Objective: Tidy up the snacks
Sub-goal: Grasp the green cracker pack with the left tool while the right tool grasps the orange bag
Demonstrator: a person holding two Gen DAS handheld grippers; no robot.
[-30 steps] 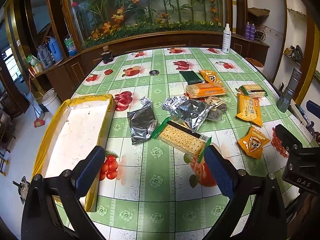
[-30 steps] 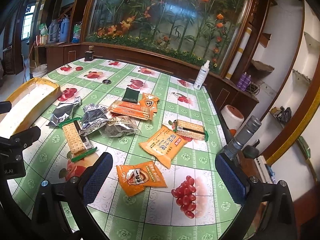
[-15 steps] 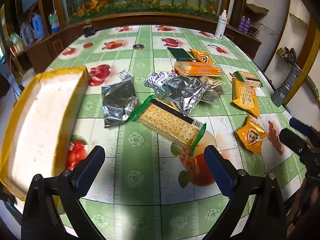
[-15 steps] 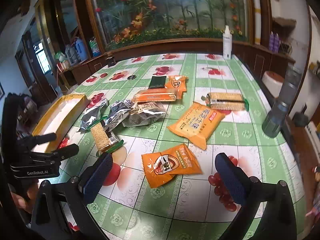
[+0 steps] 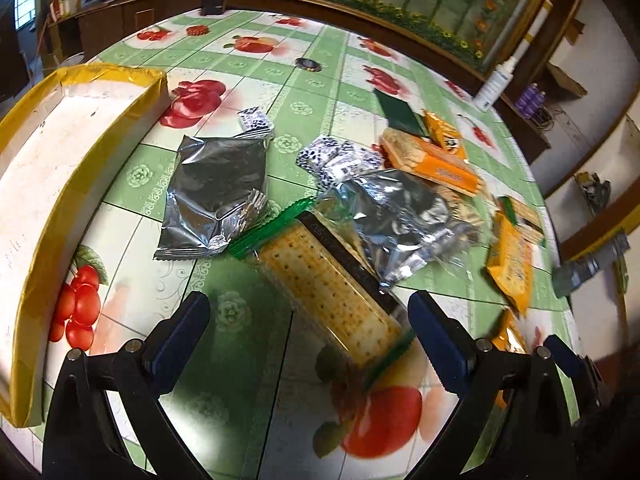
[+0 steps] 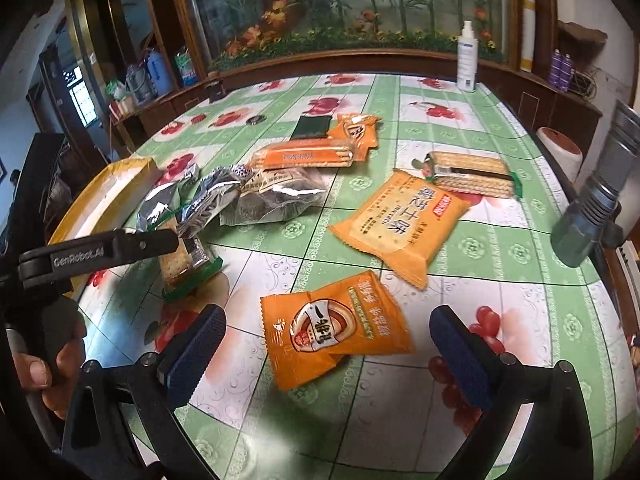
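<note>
Left gripper (image 5: 308, 318): fingers spread wide, gripping nothing, low over the tabletop (image 5: 248, 400).
Nearest snack to left fingers: cracker pack with green end seals (image 5: 332, 292), lying flat between the two fingers, nearer the right-hand finger (image 5: 434, 332), near end seal level with the tips.
Long axis of cracker pack: diagonal, from far-left of the fingers to near-right; not square to the gap, so a straight closing would likely catch it cornerwise.
Beyond left fingers: silver foil pouch (image 5: 216, 196) ahead and left, second crumpled foil pouch (image 5: 400, 220) ahead and right, overlapping the cracker pack's far edge.
Goal, judged: yellow-edged tray (image 5: 72, 184), far left of the left fingers, no snacks visible inside.
Right gripper (image 6: 326, 336): fingers equally parted, empty.
Nearest snack to right fingers: small orange packet (image 6: 332, 332), flat on the tabletop, between the tips and just ahead, slightly closer to the left-hand finger (image 6: 196, 344).
Long axis of orange packet: roughly across the gap, tilted.
Further ahead of right fingers: larger orange pack (image 6: 400, 220), well apart.
Nearer arm, judged: left for the cracker pack and tray; right for the orange packet.
</note>
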